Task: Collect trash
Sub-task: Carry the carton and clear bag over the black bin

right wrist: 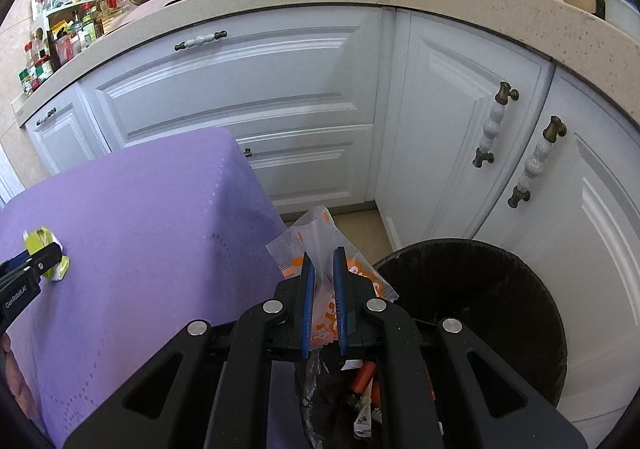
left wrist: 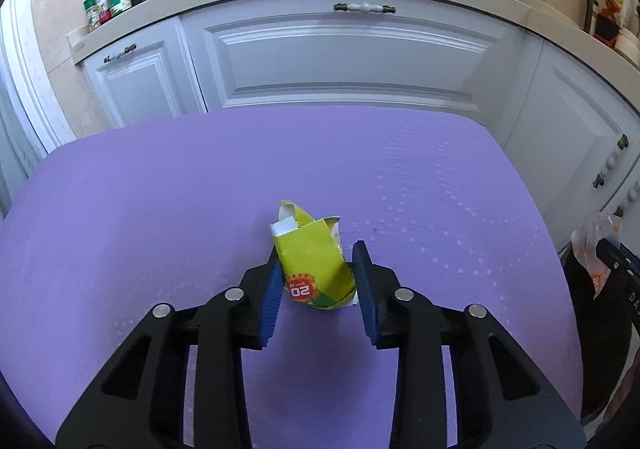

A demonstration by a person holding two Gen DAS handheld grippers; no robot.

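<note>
A crumpled yellow-green carton (left wrist: 314, 263) is pinched by the left claw (left wrist: 318, 285) on the purple-clothed table (left wrist: 160, 209); a clear orange-printed plastic wrapper (right wrist: 324, 249) is pinched by the right claw (right wrist: 323, 281)

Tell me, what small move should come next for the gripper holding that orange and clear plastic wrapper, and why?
Probably opening the right gripper to drop the orange-printed plastic wrapper. Its jaws are shut on the wrapper, which hangs at the near rim of the black trash bin with trash already inside. Nudging slightly toward the bin's middle first might be safer. The left gripper is busy around a crushed green carton.
</note>
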